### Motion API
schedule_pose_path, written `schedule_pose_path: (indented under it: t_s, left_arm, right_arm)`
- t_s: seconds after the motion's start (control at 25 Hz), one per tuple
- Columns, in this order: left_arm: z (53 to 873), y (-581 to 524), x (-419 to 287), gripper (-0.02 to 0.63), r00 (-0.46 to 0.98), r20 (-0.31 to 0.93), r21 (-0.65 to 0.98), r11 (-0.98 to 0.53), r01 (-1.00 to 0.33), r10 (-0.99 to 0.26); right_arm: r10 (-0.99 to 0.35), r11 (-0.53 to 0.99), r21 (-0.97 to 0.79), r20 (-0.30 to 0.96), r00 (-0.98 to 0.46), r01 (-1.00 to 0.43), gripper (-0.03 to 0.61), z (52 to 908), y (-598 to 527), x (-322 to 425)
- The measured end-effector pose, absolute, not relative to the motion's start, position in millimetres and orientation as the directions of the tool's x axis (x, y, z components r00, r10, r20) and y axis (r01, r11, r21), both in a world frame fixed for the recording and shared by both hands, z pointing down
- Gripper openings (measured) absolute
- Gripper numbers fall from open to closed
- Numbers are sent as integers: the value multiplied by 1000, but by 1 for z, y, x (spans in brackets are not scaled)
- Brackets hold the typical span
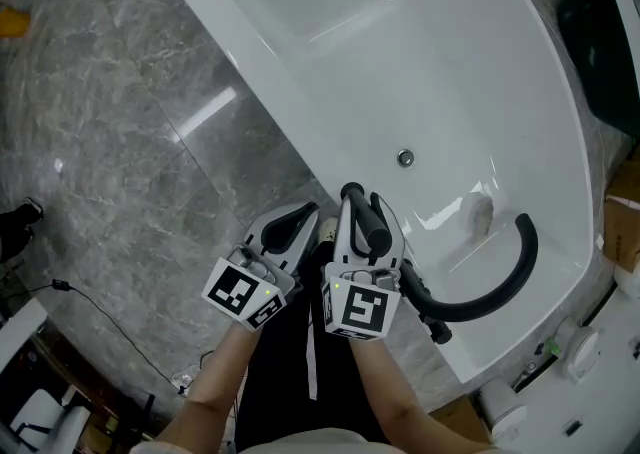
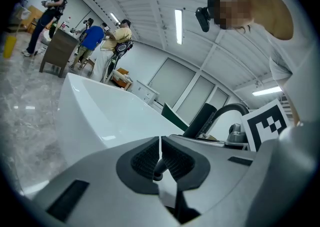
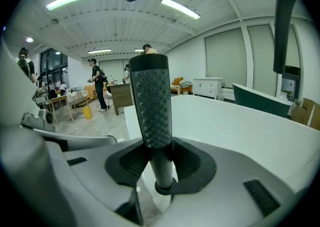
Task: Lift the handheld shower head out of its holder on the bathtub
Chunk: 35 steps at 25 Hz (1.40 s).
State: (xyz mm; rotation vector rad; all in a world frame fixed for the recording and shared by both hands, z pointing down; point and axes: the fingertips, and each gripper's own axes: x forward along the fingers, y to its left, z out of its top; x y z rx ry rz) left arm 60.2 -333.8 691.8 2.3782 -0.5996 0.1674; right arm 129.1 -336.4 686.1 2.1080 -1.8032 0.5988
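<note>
Firmly clamped low on its stem, the handheld shower head (image 3: 151, 101) is pictured standing upright at the near rim of the bathtub (image 1: 300, 112). Its long axis runs straight up between the jaws of the right gripper (image 3: 161, 157), whose ribbed dark pads are closed on the smooth round neck just below the flared head. At the foot of the stem a dark ring (image 3: 164, 187) is visible, judged to be the collar of the holder, so the head is taken to be not yet lifted free. With the stem vertical and the gripper reaching in from the side, a straight pull upward along that axis is judged to be what the lift calls for.

The head is a slim, matt, dark-grey wand, its face studded with rows of small nubs. A thick black curved tube (image 1: 505, 282), hose or spout cannot be told, is seen arcing over the glossy white basin towards the right-hand end. The left gripper (image 2: 160, 158) is held just beside the right one, its jaws drawn together with nothing between them; it is the farther of the two from the shower head. A round metal drain (image 1: 405, 157) is set in the tub's smooth wall, and a polished floor (image 1: 120, 142) of grey veined stone is seen alongside.
</note>
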Motion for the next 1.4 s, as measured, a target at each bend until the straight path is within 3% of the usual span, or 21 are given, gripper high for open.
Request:
schedule_pose_path:
  t_s: [1.4]
  left_arm:
    - [569,-324,63,20,905,220,480,-767,-425,-364]
  right_arm:
    - [-919,-50,-41,394,30,-998,141,565,-330,122]
